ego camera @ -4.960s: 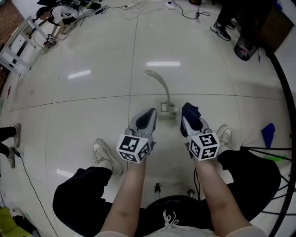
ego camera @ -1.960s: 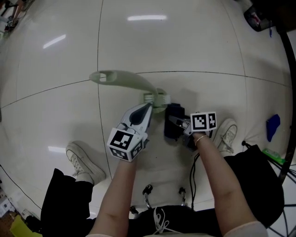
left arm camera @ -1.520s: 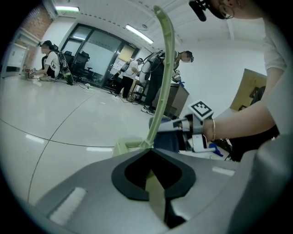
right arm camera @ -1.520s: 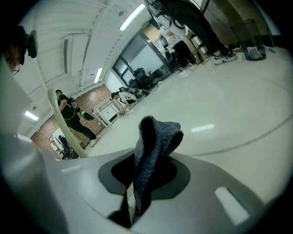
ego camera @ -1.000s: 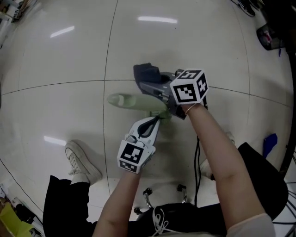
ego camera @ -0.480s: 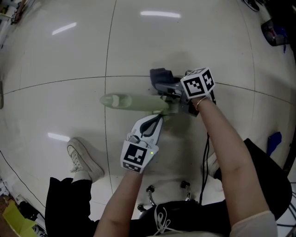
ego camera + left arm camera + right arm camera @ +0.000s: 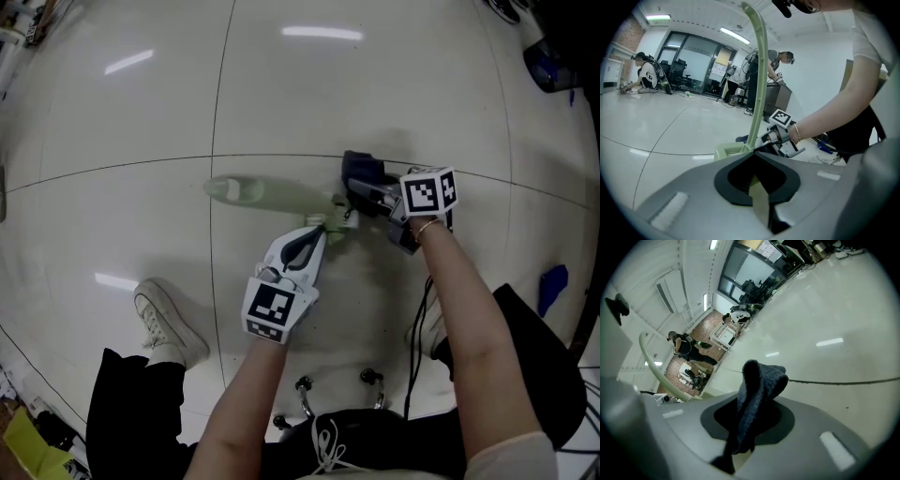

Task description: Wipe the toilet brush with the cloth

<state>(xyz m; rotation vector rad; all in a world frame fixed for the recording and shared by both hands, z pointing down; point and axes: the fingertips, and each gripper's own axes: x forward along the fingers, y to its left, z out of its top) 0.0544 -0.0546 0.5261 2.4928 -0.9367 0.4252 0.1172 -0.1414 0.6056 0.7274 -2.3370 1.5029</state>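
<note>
Jaws tight: left gripper (image 7: pixel 322 228) on toilet brush (image 7: pixel 272 194), right gripper (image 7: pixel 373 192) on dark cloth (image 7: pixel 362 169), above glossy tiled floor (image 7: pixel 122 112).

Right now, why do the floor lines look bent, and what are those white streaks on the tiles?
Head view: the wide lens bows the straight tile joints; the streaks are ceiling lights mirrored in the glossy floor. Both gripper views: round fisheye frame, dark corners.
</note>
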